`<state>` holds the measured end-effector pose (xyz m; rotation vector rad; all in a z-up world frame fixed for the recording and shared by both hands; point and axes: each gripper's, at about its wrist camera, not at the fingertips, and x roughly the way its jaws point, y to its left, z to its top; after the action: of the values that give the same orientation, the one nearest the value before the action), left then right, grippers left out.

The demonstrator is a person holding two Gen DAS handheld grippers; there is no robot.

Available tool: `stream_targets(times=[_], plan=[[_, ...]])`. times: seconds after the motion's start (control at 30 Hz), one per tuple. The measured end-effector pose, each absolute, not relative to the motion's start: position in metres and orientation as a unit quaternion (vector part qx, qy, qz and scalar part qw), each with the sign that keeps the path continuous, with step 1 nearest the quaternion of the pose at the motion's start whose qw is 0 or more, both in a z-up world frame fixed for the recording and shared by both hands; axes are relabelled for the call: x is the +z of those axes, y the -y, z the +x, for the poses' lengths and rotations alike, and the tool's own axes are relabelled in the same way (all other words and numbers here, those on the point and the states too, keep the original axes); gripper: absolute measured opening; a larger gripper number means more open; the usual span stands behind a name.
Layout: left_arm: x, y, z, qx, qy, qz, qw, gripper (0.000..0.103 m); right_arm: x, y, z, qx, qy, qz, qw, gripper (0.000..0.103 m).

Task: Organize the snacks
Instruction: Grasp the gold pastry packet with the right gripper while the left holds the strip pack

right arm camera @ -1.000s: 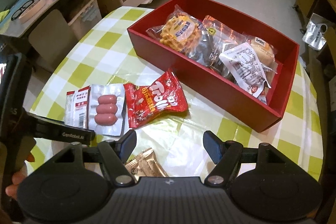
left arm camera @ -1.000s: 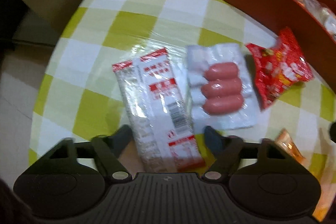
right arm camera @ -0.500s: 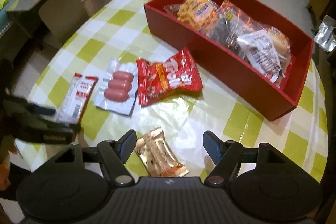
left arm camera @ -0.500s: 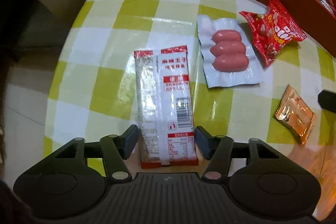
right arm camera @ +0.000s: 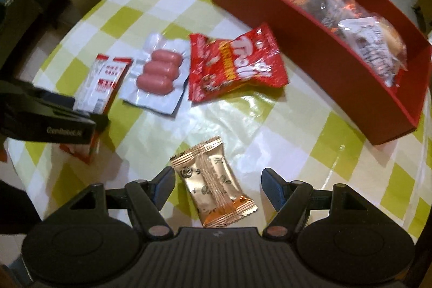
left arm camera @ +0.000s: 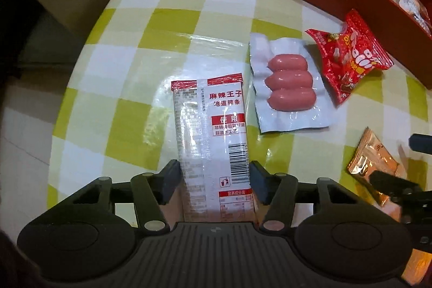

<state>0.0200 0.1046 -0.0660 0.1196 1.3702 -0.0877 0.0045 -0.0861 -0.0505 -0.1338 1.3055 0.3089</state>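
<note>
Fingers [left arm camera: 172, 178] of our left gripper [left arm camera: 214, 180] are closing onto the white spicy-strip packet [left arm camera: 213, 131], pads touching its edges; our right gripper [right arm camera: 217, 184] is hanging spread, unclenched, around the gold sachet [right arm camera: 213, 185].

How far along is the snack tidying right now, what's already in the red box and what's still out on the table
Done: several wrapped snacks already lie in the red box. In hand: the left gripper is closing around the white and red packet; the right gripper is open over the gold packet, not gripping. Left: the sausage pack and red candy bag lie untouched on the table.
</note>
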Motion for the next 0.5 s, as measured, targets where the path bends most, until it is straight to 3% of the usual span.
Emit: stream_targets(times=[0.37, 0.47, 0.5], plan=[[-0.068, -0.101, 0.019, -0.055, -0.634, 0.066, 0.768, 0.064, -0.072, 0.068, 0.004, 0.172, -0.611, -0.099, 0.766, 0.083], [-0.068, -0.102, 0.018, -0.054, -0.633, 0.069, 0.769, 0.072, -0.079, 0.068, 0.001, 0.173, -0.623, -0.102, 0.756, 0.103], [-0.069, -0.104, 0.019, -0.053, -0.633, 0.071, 0.769, 0.077, -0.084, 0.065, -0.003, 0.171, -0.624, -0.115, 0.754, 0.103]])
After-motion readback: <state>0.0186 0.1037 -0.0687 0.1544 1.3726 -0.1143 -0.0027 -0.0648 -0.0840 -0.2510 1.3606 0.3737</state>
